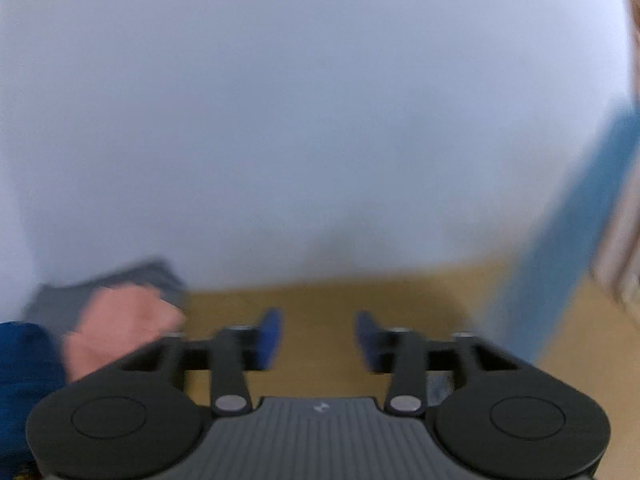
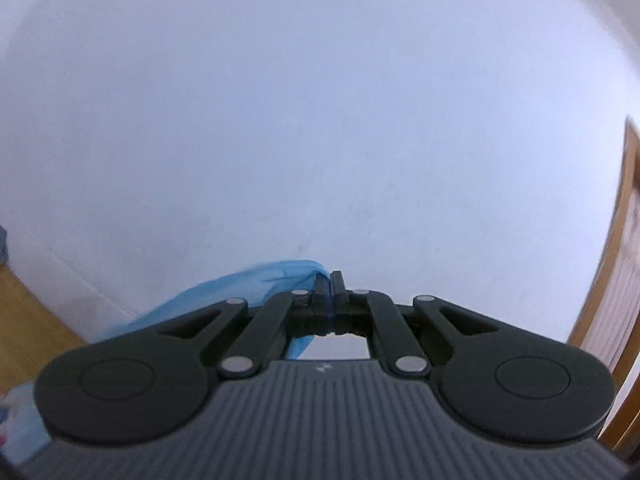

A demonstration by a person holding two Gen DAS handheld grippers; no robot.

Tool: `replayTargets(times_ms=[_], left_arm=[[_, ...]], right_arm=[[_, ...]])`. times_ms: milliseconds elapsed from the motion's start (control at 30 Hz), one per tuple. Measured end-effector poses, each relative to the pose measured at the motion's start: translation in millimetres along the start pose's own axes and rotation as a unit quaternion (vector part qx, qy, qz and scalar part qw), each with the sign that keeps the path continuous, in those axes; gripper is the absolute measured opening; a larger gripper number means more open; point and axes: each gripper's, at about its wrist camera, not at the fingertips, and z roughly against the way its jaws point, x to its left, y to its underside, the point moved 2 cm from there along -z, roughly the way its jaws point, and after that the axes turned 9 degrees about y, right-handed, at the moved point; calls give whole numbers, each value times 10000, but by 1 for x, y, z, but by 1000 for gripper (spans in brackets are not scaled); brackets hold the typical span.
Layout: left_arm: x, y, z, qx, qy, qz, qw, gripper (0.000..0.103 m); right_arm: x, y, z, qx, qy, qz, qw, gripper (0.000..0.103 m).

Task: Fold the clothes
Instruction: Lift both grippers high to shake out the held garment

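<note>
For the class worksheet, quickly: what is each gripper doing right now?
Left gripper: open, holding nothing.
Right gripper: closed on the light blue cloth.

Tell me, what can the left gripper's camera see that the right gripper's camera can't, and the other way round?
Only the left wrist view shows the open left gripper with nothing between its blue fingers, a person's hand in a dark blue sleeve by a blurred grey thing, and a blue strip hanging at right.

Only the right wrist view shows the right gripper shut on light blue cloth, plus a wooden door frame.

Both share a white wall and yellowish wood surfaces lower down.
</note>
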Motion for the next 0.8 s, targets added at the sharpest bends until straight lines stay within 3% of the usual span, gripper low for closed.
replayTargets(times_ms=[167, 267, 467, 567, 633, 700, 800], left_arm=[[-60, 54, -106, 855, 769, -452, 9923, 59], [-99, 74, -170, 1168, 900, -1035, 9836, 59], [-155, 70, -257, 1559, 1179, -2486, 9487, 59], [-163, 72, -287, 1896, 1335, -2634, 9364, 59], [-166, 78, -297, 2083, 1403, -2592, 9326, 52], [-169, 86, -295, 2157, 1516, -2500, 9317, 1], [-164, 95, -270, 2020, 1737, -2148, 9396, 1]], right_arm=[[-16, 45, 78, 190, -49, 167, 9997, 3], [-28, 78, 115, 638, -19, 217, 9977, 3], [-52, 148, 156, 1851, 232, 249, 9821, 3], [-65, 181, 170, 2358, 427, 102, 9708, 3], [-73, 200, 177, 2606, 578, -46, 9637, 3], [-80, 213, 175, 2746, 708, -139, 9588, 3], [-79, 221, 165, 2886, 840, -264, 9534, 3]])
